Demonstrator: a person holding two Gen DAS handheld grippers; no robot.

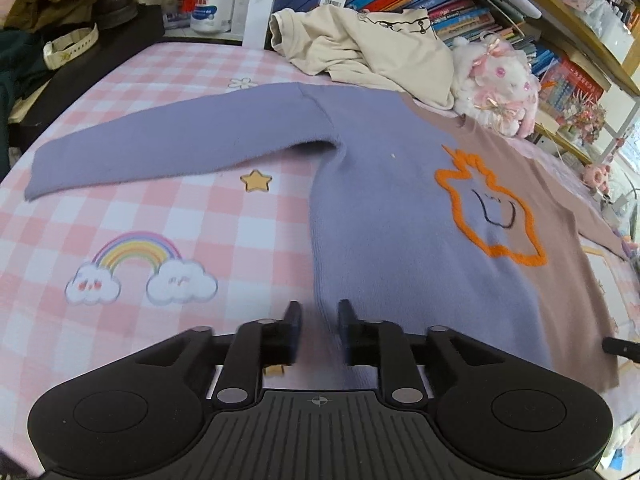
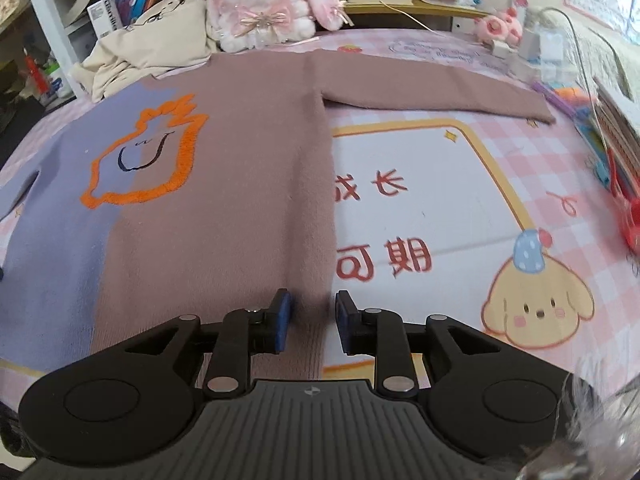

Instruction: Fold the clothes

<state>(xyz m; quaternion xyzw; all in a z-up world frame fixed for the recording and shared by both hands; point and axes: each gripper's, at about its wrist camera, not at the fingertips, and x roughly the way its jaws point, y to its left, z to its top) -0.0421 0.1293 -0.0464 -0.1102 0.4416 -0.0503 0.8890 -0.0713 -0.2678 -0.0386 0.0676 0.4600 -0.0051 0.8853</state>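
A sweater, half purple (image 1: 380,200) and half brown (image 2: 240,180), lies flat, front up, on the bed, with an orange outlined figure (image 1: 492,216) on its chest. The purple sleeve (image 1: 160,148) stretches out to the left and the brown sleeve (image 2: 440,88) to the right. My left gripper (image 1: 320,324) is at the purple side's lower hem. Its jaws stand apart, with the side edge of the fabric lying loose in the gap. My right gripper (image 2: 312,316) is at the brown side's lower hem, also open, with the hem's right edge between its blue pads (image 2: 283,312).
The bed cover (image 1: 160,220) is pink check with cartoon prints. Beyond the sweater's collar lie a crumpled cream garment (image 1: 368,48) and a white plush rabbit (image 2: 264,0). Bookshelves (image 1: 440,0) rise behind them. Books and toys (image 2: 612,152) crowd the bed's right edge.
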